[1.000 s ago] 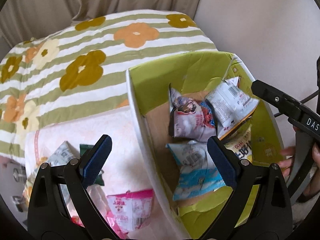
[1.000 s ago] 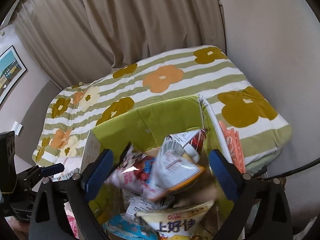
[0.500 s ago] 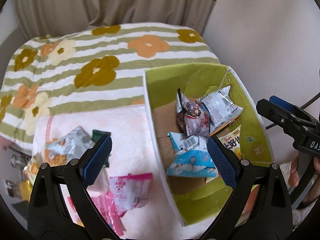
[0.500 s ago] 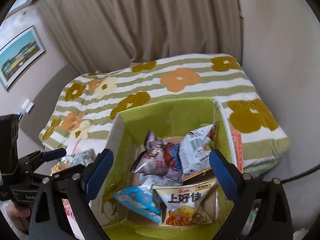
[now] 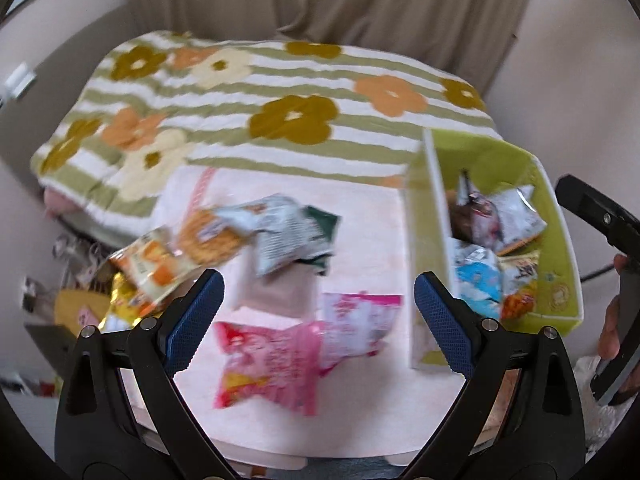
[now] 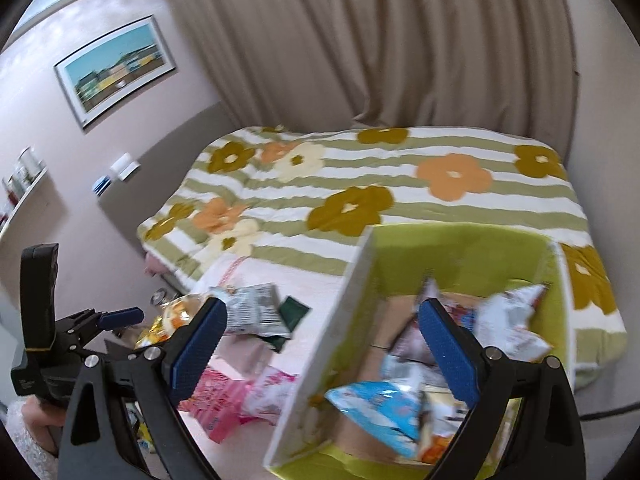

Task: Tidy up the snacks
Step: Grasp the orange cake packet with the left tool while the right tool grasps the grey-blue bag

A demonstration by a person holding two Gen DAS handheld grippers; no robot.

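The left gripper (image 5: 318, 320), black with blue ribbed pads, stands wide open with nothing between its jaws. It hangs over loose snack packets lying on a pale pink cloth (image 5: 372, 220) spread on the near part of a bed. The right gripper (image 6: 320, 344), of the same make, also stands wide open and holds nothing; it hangs over the near left wall of a lime-green cardboard box (image 6: 460, 256) with white outer walls.

The box sits at the right edge of the pink cloth, against the green-and-white striped bedspread with orange and mustard flowers (image 5: 280, 92). Inside it lie several packets: a light blue packet (image 6: 376, 404) near the front, a silver-white crinkled packet (image 6: 512, 320) toward the back right, and others too blurred to tell apart.

On the pink cloth, left of the box, lie two pink packets (image 5: 280, 356) nearest the left gripper, one overlapping the other. Farther back lie a grey-white packet (image 5: 284, 236) overlapping a dark green packet (image 5: 324, 220), and an orange-and-yellow packet (image 5: 160, 264) at the cloth's left edge.

A beige curtain (image 6: 380, 40) hangs behind the bed, and a framed landscape picture (image 6: 116, 72) hangs on the left wall.
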